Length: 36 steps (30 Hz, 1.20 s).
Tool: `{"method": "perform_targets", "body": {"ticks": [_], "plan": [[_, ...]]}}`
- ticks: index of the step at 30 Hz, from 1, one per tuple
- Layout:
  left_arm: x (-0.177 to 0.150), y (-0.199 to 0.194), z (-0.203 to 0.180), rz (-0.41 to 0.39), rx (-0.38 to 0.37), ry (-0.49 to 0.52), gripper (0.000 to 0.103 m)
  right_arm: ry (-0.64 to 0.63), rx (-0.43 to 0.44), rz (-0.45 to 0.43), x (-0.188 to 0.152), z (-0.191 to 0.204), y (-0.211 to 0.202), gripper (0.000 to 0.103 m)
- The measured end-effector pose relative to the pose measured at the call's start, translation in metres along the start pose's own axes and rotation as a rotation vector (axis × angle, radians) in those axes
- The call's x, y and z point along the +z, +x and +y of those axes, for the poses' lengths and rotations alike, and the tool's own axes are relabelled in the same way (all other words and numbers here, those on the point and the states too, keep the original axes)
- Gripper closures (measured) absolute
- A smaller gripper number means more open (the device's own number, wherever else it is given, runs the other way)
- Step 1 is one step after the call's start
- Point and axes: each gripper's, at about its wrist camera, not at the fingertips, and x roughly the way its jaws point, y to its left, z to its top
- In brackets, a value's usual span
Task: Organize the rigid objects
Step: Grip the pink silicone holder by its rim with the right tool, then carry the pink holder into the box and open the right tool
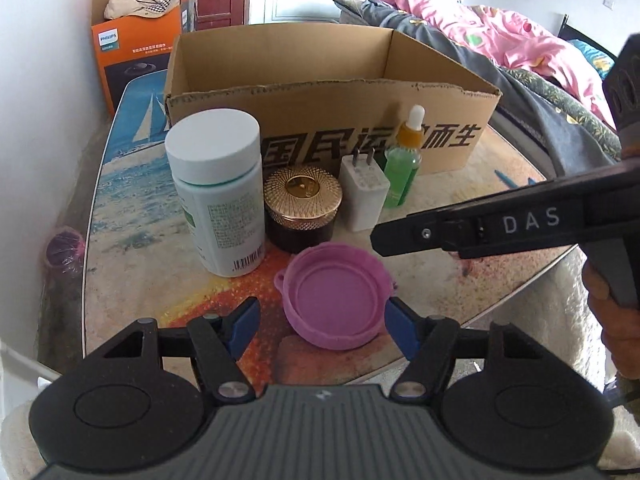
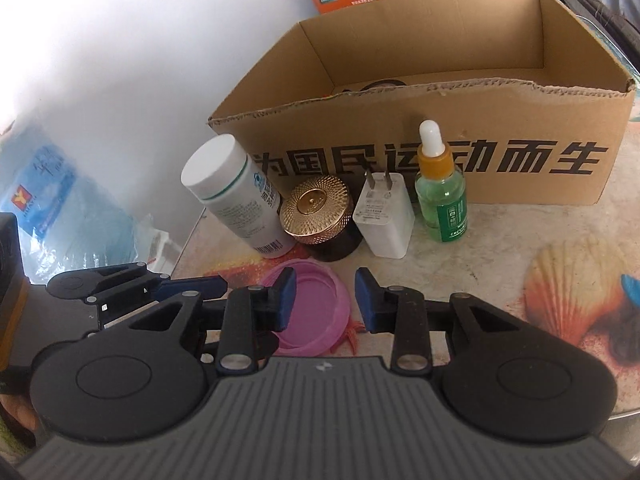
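Observation:
A pink lid (image 1: 335, 295) lies rim-up on the table, between the open fingers of my left gripper (image 1: 322, 326); it also shows in the right wrist view (image 2: 310, 308). Behind it stand a white bottle (image 1: 218, 192), a dark jar with a gold lid (image 1: 303, 208), a white charger plug (image 1: 364, 196) and a green dropper bottle (image 1: 404, 164), in a row before an open cardboard box (image 1: 332, 108). My right gripper (image 2: 325, 300) is open above the lid's right side, empty. Its side shows in the left wrist view (image 1: 480, 228). The left gripper shows in the right wrist view (image 2: 160, 284).
The table (image 2: 520, 240) has a printed sea-and-shell top. An orange Philips box (image 1: 140, 36) with cloth stands behind by the wall. A bed with pink bedding (image 1: 500, 40) lies to the right. Something dark lies inside the cardboard box (image 2: 380, 86).

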Motion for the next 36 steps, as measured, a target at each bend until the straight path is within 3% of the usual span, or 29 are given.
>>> {"method": "perform_targets", "body": {"ticks": [3, 18, 20, 22, 24, 32, 36], "plan": [[-0.004, 0.007, -0.005, 0.010, 0.006, 0.036, 0.028, -0.022, -0.015, 0.014, -0.002, 0.004, 0.013, 0.069], [-0.007, 0.034, -0.018, 0.035, 0.034, 0.111, 0.028, -0.046, -0.033, 0.062, -0.005, 0.006, 0.040, 0.068], [-0.006, 0.035, -0.019, 0.027, 0.040, 0.113, 0.029, -0.046, -0.036, 0.055, -0.005, 0.005, 0.040, 0.072], [-0.005, 0.034, -0.019, 0.019, 0.040, 0.107, 0.032, -0.047, -0.045, 0.052, -0.005, 0.004, 0.041, 0.084], [-0.004, 0.034, -0.020, 0.019, 0.041, 0.100, 0.032, -0.034, -0.045, 0.046, -0.006, 0.002, 0.041, 0.087], [0.001, 0.008, -0.027, -0.048, 0.050, 0.112, 0.032, -0.031, -0.042, -0.014, -0.007, 0.008, 0.014, 0.088], [0.011, -0.020, -0.033, -0.124, 0.077, 0.131, 0.032, -0.065, -0.035, -0.085, 0.003, 0.020, -0.013, 0.088]]}}
